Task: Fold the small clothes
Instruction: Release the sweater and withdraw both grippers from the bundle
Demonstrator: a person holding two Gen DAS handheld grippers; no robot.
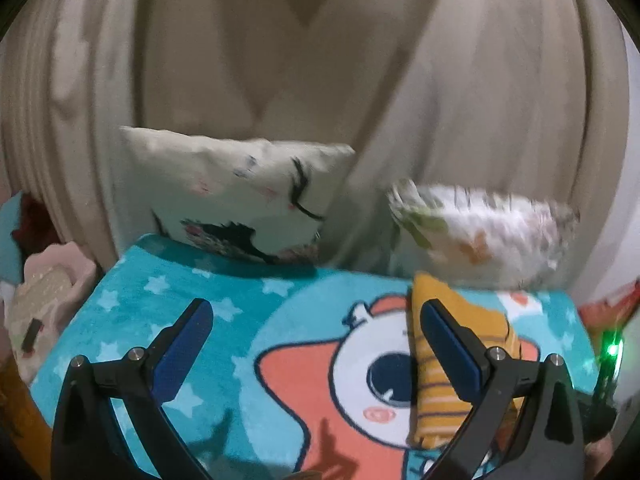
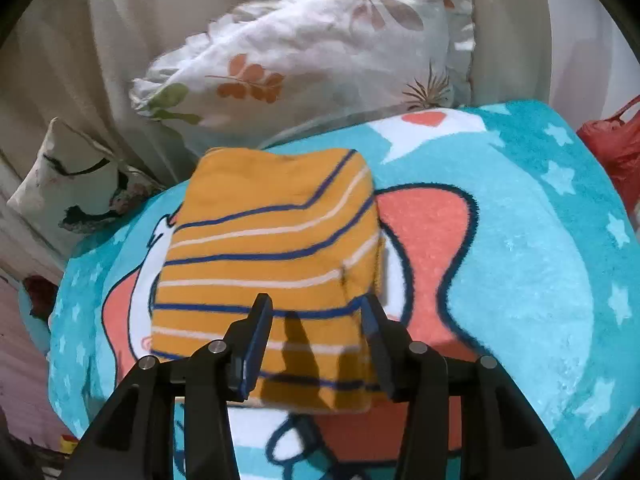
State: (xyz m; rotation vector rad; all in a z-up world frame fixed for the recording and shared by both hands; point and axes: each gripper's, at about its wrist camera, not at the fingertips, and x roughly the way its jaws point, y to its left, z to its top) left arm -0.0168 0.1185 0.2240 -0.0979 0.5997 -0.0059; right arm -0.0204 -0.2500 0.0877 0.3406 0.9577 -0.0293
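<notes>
- Nearest the right wrist camera, the right gripper (image 2: 316,316) hangs over the near edge of the folded garment (image 2: 268,264); its blue-padded fingers (image 2: 256,340) stand partly apart, and whether the pads press the cloth is hard to tell.
- Folded into a thick rectangular block, the garment is soft mustard-yellow knit with navy and white stripes. It lies on the blanket (image 2: 520,240); its near edge is partly covered by the fingers and their shadow.
- Seen from the left wrist, the left gripper (image 1: 316,328) is spread wide with nothing between its pads, and its right finger hides part of the garment just beyond it.
- Fluffy and turquoise, the blanket bears pale stars and a large coral-and-white cartoon figure, cut off at the bottom of both views.
- Farther back, a cream cushion (image 1: 236,196) with dark printed strokes leans at the left, and a white frilled pillow (image 2: 304,56) with orange and green leaves sits at the right, blurred in the left view.
- Behind both hangs a beige pleated curtain (image 1: 320,60).
- At the far right edge, something red and crinkled (image 2: 612,148) is cut off.
</notes>
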